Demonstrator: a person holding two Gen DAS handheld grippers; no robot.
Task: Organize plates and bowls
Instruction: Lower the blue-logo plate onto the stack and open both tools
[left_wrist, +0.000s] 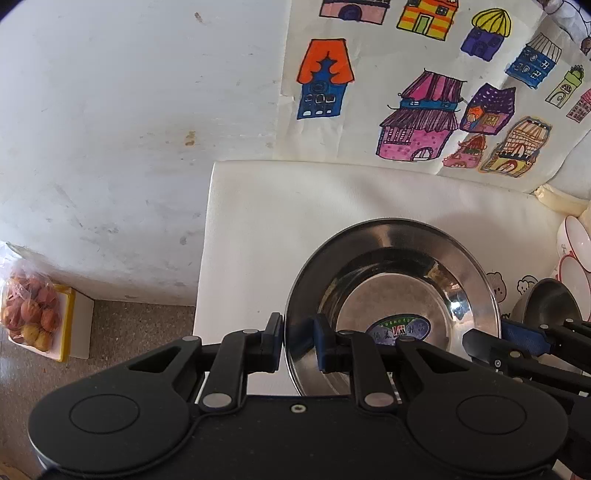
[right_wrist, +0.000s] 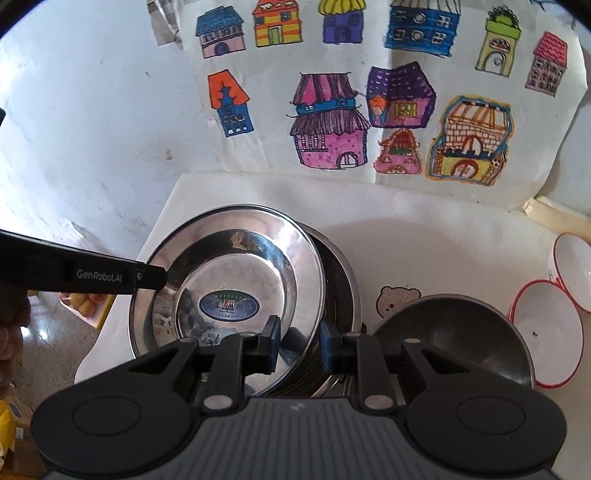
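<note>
The shiny round stainless-steel plate with the oval blue label (right_wrist: 229, 295) is gripped on opposite rims, the left tool (left_wrist: 298, 341) narrowly closed on its left edge and the right tool (right_wrist: 298, 343) narrowly closed on its right edge, presumably so it stays level. It is held tilted just over the stack of steel plates (right_wrist: 338, 295) on the white padded tabletop (right_wrist: 424, 251), apparently to be nested there. A dark metal bowl (right_wrist: 454, 339) and red-rimmed white bowls (right_wrist: 546, 328) are left alongside, seemingly grouped by type.
</note>
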